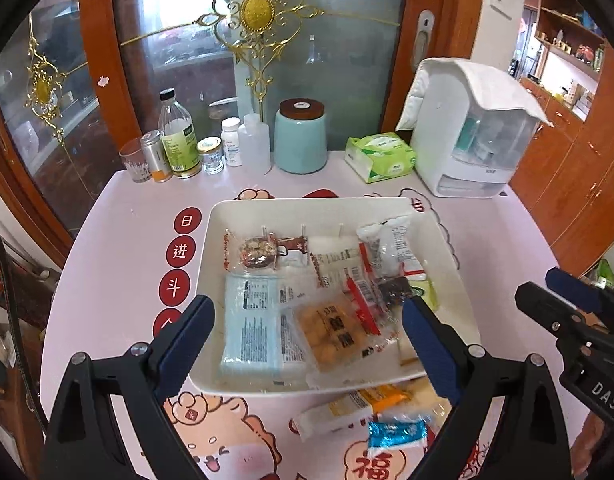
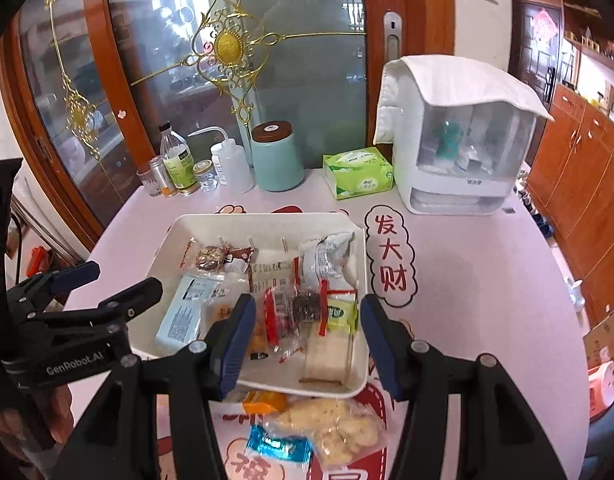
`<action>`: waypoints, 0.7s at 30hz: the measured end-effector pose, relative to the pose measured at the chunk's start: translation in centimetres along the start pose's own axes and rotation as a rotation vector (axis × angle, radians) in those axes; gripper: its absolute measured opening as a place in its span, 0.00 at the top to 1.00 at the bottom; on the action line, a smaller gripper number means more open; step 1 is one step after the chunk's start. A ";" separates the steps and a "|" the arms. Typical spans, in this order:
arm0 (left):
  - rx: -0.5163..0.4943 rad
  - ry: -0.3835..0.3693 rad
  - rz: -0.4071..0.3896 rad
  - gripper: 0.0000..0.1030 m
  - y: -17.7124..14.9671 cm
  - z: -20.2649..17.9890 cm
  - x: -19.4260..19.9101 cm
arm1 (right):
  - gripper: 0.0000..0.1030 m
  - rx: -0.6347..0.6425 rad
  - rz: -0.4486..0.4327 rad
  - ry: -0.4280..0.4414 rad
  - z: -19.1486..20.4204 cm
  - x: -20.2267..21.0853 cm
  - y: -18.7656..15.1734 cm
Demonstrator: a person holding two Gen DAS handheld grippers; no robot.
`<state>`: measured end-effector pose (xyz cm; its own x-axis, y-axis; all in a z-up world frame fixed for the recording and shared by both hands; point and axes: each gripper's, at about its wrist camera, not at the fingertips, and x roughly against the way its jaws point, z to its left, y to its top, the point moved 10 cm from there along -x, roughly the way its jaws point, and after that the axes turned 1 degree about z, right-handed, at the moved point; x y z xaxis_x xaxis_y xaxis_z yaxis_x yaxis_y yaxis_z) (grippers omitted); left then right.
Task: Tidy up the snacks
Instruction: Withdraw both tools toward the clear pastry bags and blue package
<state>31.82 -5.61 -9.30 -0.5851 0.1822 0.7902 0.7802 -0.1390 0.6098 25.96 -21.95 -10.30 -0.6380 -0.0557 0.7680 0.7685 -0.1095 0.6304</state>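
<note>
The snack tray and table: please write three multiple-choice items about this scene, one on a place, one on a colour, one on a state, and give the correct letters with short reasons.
1. Where does the blue candy wrapper lie?
A. inside the white tray
B. on the table in front of the tray
C. on top of the tissue pack

2. What colour is the lidded jar at the back of the table?
A. pale teal
B. red
C. black

3. What is the state of the right hand-held gripper?
A. shut on a packet
B. open, holding nothing
C. shut with nothing inside

Answers:
1 B, since it rests on the tablecloth outside the white tray.
2 A, since its body is pale teal under a brown lid.
3 B, since its fingers stand apart with no snack between them.
</note>
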 end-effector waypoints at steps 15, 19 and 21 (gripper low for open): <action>-0.087 -0.078 -0.075 0.08 -5.9 -3.3 5.9 | 0.46 -0.017 0.023 -0.033 -5.9 3.1 -8.6; -0.127 -0.076 -0.008 0.08 -10.3 -4.3 3.7 | 0.46 -0.054 0.060 -0.001 -6.6 2.6 -11.7; -0.159 -0.079 0.047 0.08 -12.9 -5.0 1.8 | 0.46 -0.084 0.085 0.015 -7.0 1.9 -13.0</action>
<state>19.59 -8.37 -15.46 -0.5251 0.2468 0.8144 0.7575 -0.3005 0.5795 14.42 -27.55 -17.78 -0.5722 -0.0835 0.8158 0.8132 -0.1867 0.5512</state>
